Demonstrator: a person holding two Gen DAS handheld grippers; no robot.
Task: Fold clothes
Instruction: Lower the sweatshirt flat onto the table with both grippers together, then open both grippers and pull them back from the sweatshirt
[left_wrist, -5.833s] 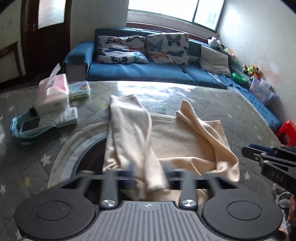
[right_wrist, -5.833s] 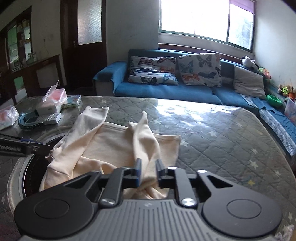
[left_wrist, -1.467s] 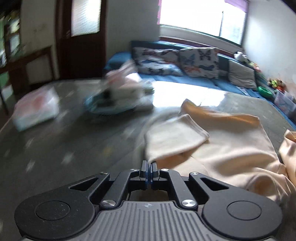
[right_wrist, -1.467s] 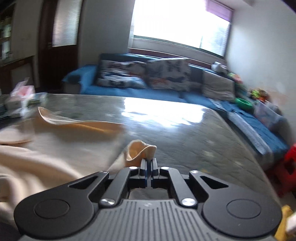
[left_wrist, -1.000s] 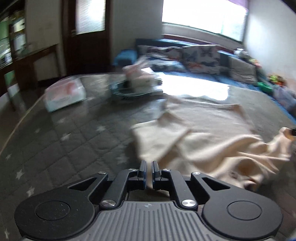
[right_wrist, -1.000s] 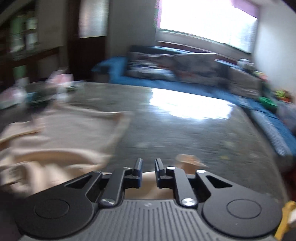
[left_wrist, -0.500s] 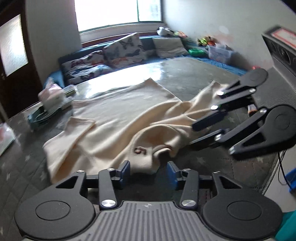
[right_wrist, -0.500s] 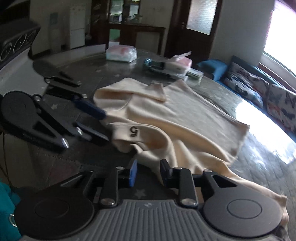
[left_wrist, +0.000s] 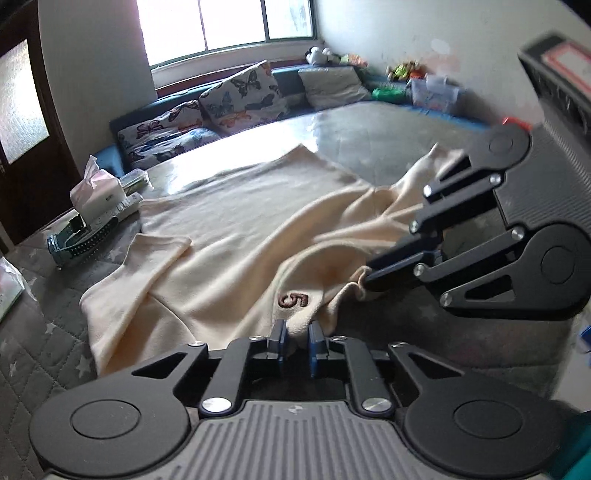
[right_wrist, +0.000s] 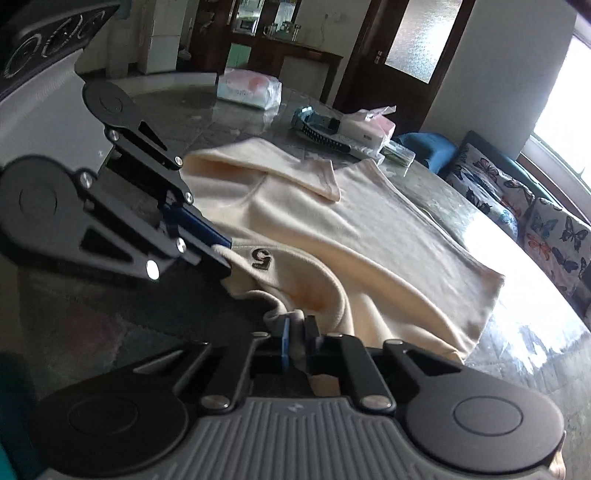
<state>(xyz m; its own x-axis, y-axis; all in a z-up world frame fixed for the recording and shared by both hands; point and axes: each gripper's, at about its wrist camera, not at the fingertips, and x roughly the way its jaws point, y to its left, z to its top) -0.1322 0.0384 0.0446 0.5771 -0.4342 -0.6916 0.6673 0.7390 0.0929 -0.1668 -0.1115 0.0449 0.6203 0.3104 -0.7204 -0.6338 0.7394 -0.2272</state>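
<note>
Pinching the near edge of the cream top just below its embroidered "5", the left tongs have just been closing and now clench a fold of cloth between their blue pads, where half a second ago they stood wide with the edge loose between them. In this left wrist view the top lies spread on the grey quilted surface, one sleeve folded over on the left, a tissue box beyond it. The right tongs reach in from the right and bite the same edge a little further along. Both grips set means, I judge, the near edge is ready to be lifted and carried over for a fold. The cloth under the left tongs' body is hidden, so how deep the bite goes is unclear.

From the right wrist view, the right tongs have likewise just been closing and now clamp a bunched bit of the collar edge. The left tongs show at the left, shut on the edge beside the "5". The top runs away toward the far side, its far sleeve folded in. The lower right corner of the top is cut off behind the tongs' body, and the far clutter is too blurred to name surely.
</note>
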